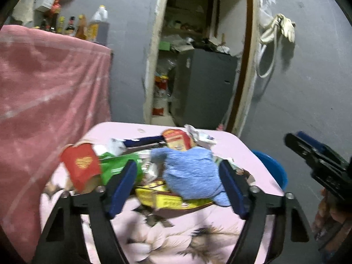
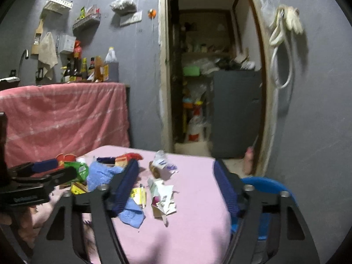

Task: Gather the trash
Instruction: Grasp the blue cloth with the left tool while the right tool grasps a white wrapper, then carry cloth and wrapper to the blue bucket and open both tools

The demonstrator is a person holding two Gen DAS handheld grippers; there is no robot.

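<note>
Trash lies on a pink-covered table (image 1: 231,145): a red carton with a gold heart (image 1: 81,167), a green wrapper (image 1: 116,167), a blue cloth (image 1: 189,173), a yellow packet (image 1: 167,200) and crumpled paper (image 1: 198,135). My left gripper (image 1: 178,189) is open, its jaws either side of the blue cloth and above the table. My right gripper (image 2: 176,187) is open and empty above the table (image 2: 193,231), over torn white paper (image 2: 162,200). The blue cloth (image 2: 103,173) and another blue piece (image 2: 132,215) show to its left. The right gripper also shows in the left wrist view (image 1: 316,156).
A blue bucket (image 2: 264,187) stands beside the table's right edge, also in the left wrist view (image 1: 272,171). A pink cloth-covered counter (image 2: 66,114) with bottles (image 2: 92,68) is at left. A doorway (image 2: 209,88) to a cluttered storeroom lies behind the table.
</note>
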